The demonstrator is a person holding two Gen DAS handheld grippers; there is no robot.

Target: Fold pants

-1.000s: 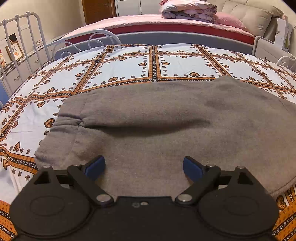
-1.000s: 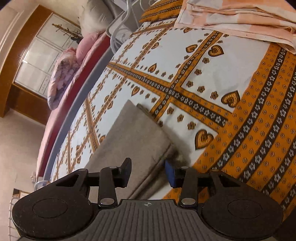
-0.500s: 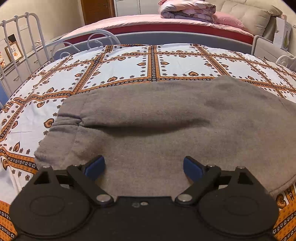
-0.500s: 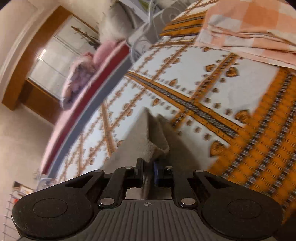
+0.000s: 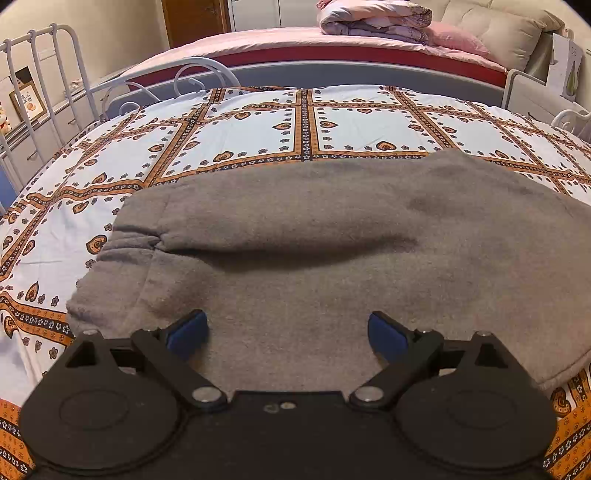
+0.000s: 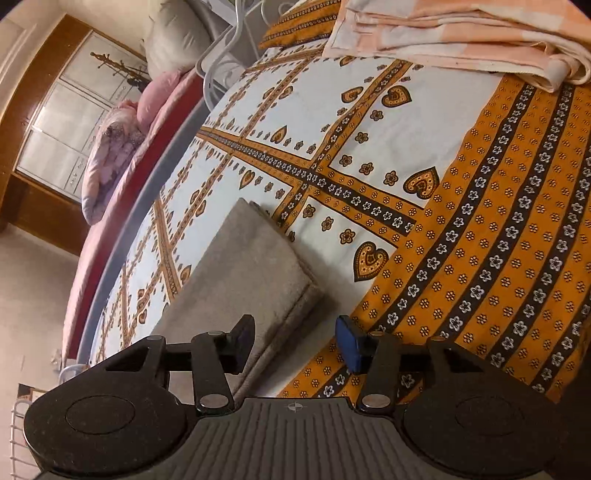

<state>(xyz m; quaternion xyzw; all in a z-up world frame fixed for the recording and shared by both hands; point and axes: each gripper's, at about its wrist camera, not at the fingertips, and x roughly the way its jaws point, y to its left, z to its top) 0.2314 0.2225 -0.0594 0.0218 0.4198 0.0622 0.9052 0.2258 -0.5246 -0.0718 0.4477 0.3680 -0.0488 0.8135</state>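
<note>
Grey fleece pants (image 5: pixel 314 251) lie folded lengthwise across the patterned bedspread (image 5: pixel 351 122), waistband end at the left. My left gripper (image 5: pixel 288 330) hovers over the near part of the cloth, open wide, nothing between its blue pads. In the right wrist view the folded leg end of the pants (image 6: pixel 243 273) lies flat on the bedspread (image 6: pixel 480 221). My right gripper (image 6: pixel 295 341) stands over that end's corner with its jaws opening. The cloth edge sits between the pads, which do not press on it.
A folded peach checked blanket (image 6: pixel 461 33) lies at the far end of the bed. White metal bed rails (image 5: pixel 40 85) run along the left. A second bed with pink bedding (image 5: pixel 369 22) stands beyond.
Half a second ago the right gripper was shut on the pants' leg end and held it raised. Now it has let go and the end lies flat. The left gripper kept still.
</note>
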